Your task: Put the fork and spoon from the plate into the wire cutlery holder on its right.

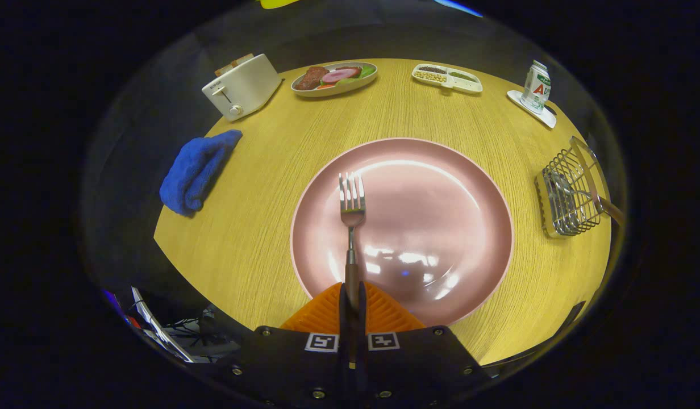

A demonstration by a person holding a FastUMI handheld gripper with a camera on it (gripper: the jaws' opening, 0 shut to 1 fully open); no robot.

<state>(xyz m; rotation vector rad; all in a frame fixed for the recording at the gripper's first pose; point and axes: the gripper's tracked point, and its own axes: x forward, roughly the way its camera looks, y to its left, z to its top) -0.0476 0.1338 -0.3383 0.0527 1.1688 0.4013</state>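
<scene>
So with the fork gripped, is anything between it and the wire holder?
Nothing visible. The tongs are shut on the fork handle over the pink plate. Bare tabletop lies between the plate's rim and the wire cutlery holder, which already holds a utensil.

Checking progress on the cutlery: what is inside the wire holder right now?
A spoon already lies in the wire cutlery holder, its handle sticking out. The metal fork is clamped in the gripper above the pink plate.

I'm seeing the fingers [353,304] hiding the fork [351,207] handle's end; the wire cutlery holder's [569,196] contents are blurring together.
</scene>
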